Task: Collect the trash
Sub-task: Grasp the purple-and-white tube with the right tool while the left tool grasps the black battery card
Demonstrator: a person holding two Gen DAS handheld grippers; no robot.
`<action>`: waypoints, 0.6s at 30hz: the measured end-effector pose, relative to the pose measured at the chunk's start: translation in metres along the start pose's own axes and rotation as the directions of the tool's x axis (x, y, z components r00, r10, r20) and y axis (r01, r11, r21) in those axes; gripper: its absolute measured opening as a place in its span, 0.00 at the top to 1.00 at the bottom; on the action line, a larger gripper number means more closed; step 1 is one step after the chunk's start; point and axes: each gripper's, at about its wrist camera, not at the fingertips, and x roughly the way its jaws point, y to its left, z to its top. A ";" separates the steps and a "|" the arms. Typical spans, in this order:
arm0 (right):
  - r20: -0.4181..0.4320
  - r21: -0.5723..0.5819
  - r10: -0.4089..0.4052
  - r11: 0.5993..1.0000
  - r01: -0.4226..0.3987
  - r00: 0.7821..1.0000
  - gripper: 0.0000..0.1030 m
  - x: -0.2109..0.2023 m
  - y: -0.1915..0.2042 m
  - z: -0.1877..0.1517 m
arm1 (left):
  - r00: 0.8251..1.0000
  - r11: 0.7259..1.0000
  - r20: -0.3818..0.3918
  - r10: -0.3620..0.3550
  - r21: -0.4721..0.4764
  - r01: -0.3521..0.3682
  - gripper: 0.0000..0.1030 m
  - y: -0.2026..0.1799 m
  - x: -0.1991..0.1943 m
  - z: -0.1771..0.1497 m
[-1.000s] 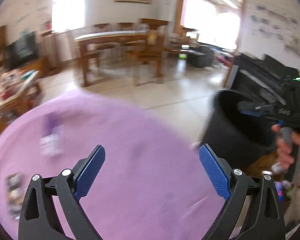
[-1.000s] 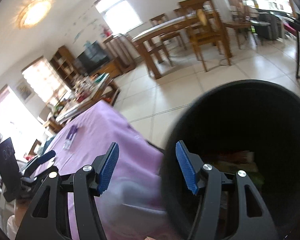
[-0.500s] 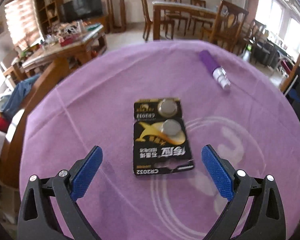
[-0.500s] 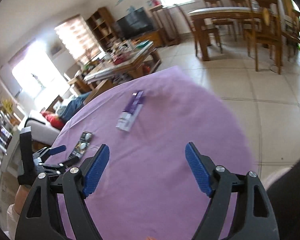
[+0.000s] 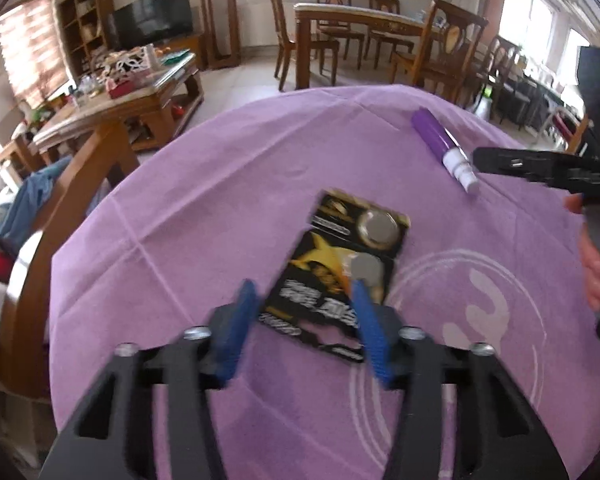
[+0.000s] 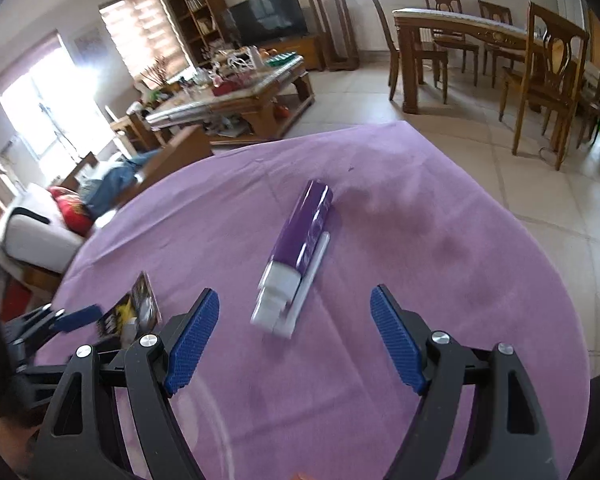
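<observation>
1. We see the left gripper (image 5: 306,320) low over the purple tablecloth (image 5: 204,208), its jaws just closed in on the battery card (image 5: 340,276) — a black and gold card with two coin cells.
2. The blue pads sit on either side of the card's near end; the right pad overlaps the card's edge, the left pad is just beside it. Frame is blurred, so we can't tell if the pads press on the card.
3. In the right wrist view the card (image 6: 134,312) looks tipped up off the cloth, with the left gripper (image 6: 96,320) at it.
4. The right gripper (image 6: 296,336) is wide open, nothing between its pads. The purple and white packet (image 6: 296,256) lies flat on the cloth just ahead of it, not touched.
5. In the left wrist view the same packet (image 5: 444,148) lies beyond the card, near the cloth's far right side — the right gripper (image 5: 540,168) is just beside its white end, with a hand (image 5: 596,256) on the handle.
</observation>
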 end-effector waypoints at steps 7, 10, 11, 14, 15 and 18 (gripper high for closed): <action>-0.053 -0.068 -0.090 0.994 0.087 0.994 0.55 0.028 0.014 0.012 | 0.997 0.997 0.008 -0.081 0.008 0.081 0.72 -0.004 0.002 0.004; -0.050 -0.094 -0.098 0.991 0.093 0.994 0.70 0.024 0.017 0.008 | 0.998 0.997 0.018 -0.068 0.030 0.067 0.14 -0.009 0.004 0.004; -0.051 -0.088 -0.089 0.993 0.084 0.995 0.71 0.021 0.015 0.005 | 0.999 0.998 0.023 -0.042 0.050 0.040 0.08 -0.013 0.005 0.004; -0.050 -0.062 -0.054 0.997 0.051 0.997 0.71 0.013 0.011 0.001 | 0.999 0.991 0.018 -0.046 0.128 0.043 0.07 -0.029 0.007 0.007; -0.044 -0.053 -0.034 0.998 0.032 0.998 0.71 0.009 0.007 -0.002 | 0.999 0.989 0.004 -0.036 0.142 0.035 0.07 -0.033 0.011 0.010; -0.037 -0.036 0.022 0.999 -0.023 0.999 0.71 -0.001 0.008 -0.010 | 0.999 0.988 -0.027 -0.034 0.153 0.037 0.08 -0.038 0.026 0.017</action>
